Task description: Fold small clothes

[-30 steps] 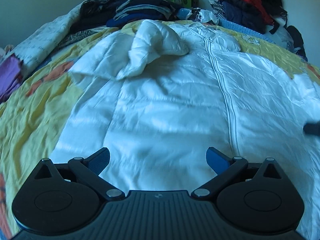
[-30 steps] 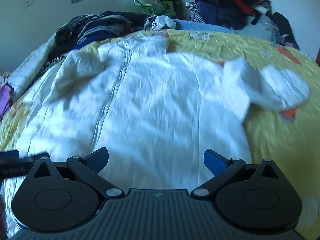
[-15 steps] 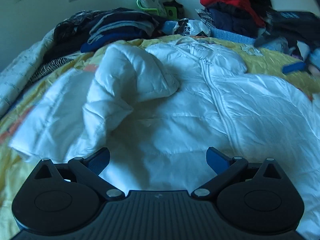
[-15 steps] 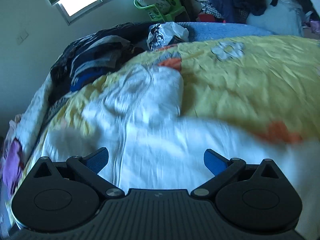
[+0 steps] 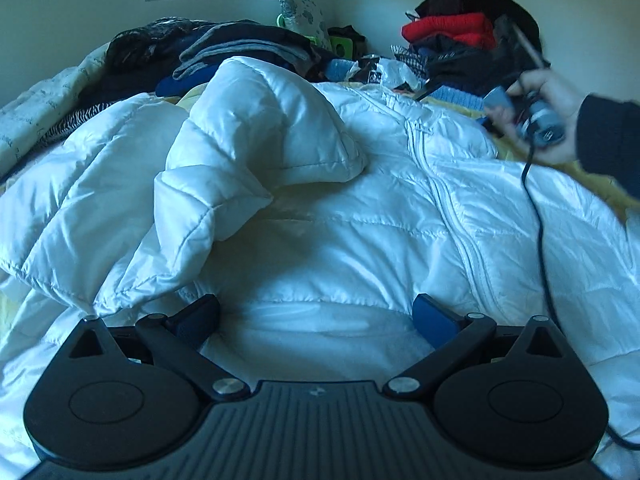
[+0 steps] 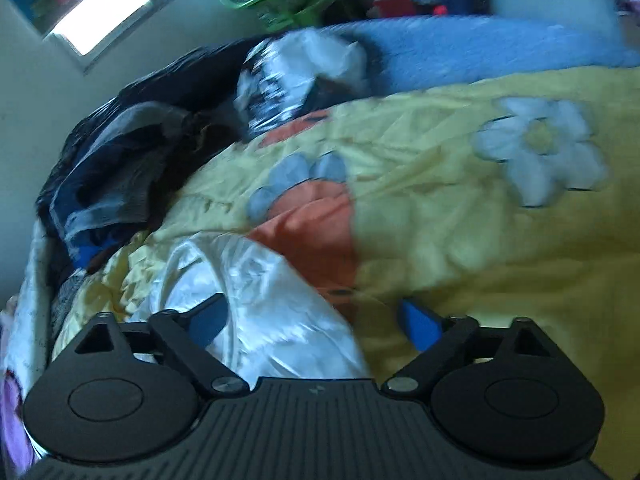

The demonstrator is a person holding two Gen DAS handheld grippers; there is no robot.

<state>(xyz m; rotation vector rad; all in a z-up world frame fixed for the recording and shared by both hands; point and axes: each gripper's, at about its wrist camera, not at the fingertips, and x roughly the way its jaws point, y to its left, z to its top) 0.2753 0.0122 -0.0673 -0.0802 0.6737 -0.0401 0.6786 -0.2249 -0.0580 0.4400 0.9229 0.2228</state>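
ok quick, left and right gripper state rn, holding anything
Left gripper: open, holding nothing, low over the white jacket.
Right gripper: open, holding nothing, over the jacket's edge and the yellow bedspread.

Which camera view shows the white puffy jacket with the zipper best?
The left wrist view: the white puffy jacket fills it, with the zipper and one sleeve folded across the front. The right wrist view shows only a blurred white corner on the yellow flowered bedspread.

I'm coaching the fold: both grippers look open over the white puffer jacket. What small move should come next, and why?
Probably lower the open left gripper onto the white puffer jacket hem just ahead and close. The sleeve already lies folded across the body, and the open right gripper holds nothing near the collar.
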